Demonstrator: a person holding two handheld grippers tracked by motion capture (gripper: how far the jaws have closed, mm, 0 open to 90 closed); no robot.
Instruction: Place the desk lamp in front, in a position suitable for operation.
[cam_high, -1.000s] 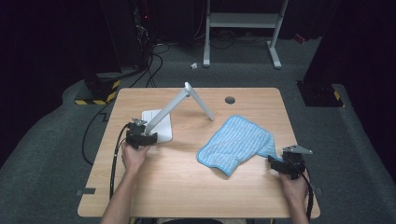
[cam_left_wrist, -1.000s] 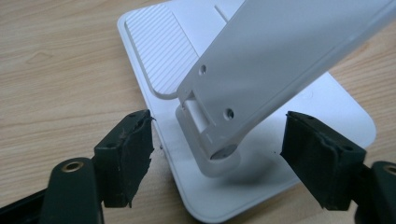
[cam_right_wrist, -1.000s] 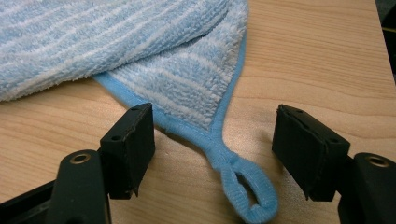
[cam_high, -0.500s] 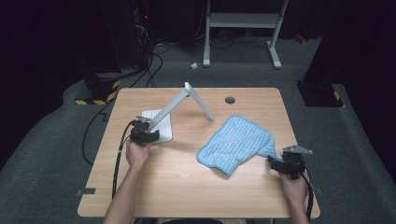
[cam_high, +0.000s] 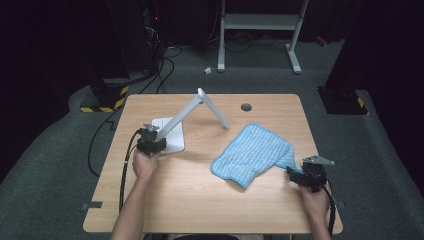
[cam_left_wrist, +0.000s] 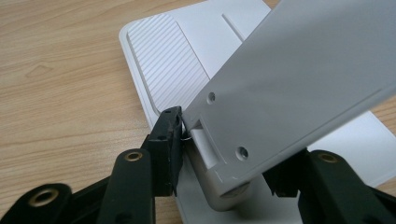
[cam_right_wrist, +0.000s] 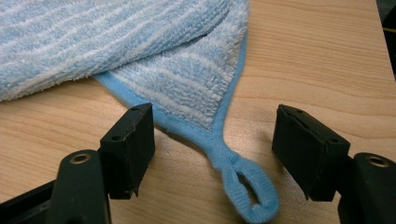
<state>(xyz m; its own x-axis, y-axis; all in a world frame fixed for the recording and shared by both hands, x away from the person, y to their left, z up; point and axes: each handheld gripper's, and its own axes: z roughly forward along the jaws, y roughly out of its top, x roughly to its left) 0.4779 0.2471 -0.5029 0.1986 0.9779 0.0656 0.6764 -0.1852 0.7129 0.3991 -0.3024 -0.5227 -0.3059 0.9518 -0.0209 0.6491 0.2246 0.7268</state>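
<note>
Legible text, labels, brands, numbers: none that I can read. The white stand between my left jaws bears only plain ridged lines and screw holes (no lettering). The blue cloth before my right jaws shows woven stripes, no tag. Black-and-yellow hazard striping on the floor carries no words.

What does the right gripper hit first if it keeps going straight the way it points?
Likely the light blue striped terry cloth: its hanging loop already lies between the open jaws of the right gripper, the cloth's corner just ahead.
</note>
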